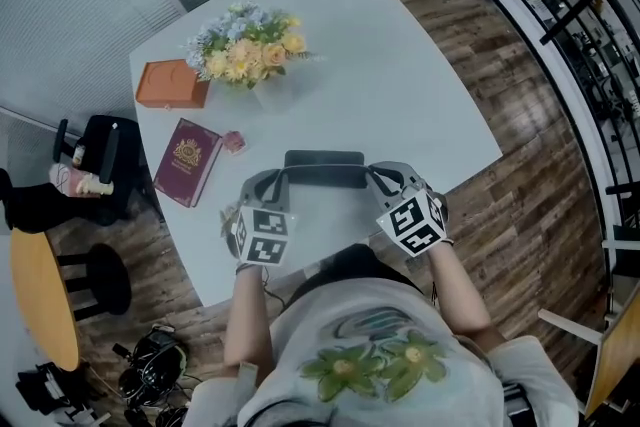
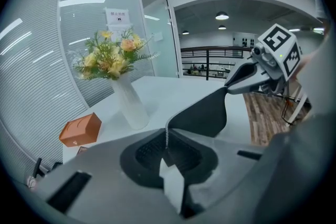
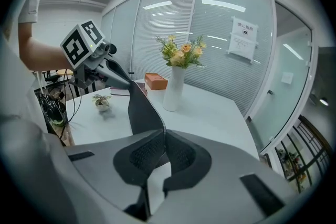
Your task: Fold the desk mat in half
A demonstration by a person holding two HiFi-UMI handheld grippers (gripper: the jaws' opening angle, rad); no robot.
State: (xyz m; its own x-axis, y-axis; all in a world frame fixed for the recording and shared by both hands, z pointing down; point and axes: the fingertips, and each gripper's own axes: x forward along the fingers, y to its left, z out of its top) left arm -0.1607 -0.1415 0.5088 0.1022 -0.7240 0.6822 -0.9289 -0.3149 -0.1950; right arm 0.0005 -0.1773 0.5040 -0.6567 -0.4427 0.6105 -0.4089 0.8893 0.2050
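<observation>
From here the desk mat (image 1: 323,168) reads as plain charcoal black against the pale, bluish-white worktop (image 1: 400,105). The left gripper (image 1: 283,175) and right gripper (image 1: 370,173) are matt grey, each with a cube of black-and-white square markers. At ten o'clock on the worktop I see an orange box (image 1: 172,83). At eleven there are flowers (image 1: 245,45) in yellow, peach and pale blue, in a white vase (image 2: 128,105). At nine o'clock there is a maroon booklet (image 1: 188,161) with a gold crest. The floor (image 1: 520,195) is brown wood plank.

2 corners of the desk mat (image 1: 324,169) out of sight between the jaws; wall notice (image 3: 243,35) print illegibly small.
</observation>
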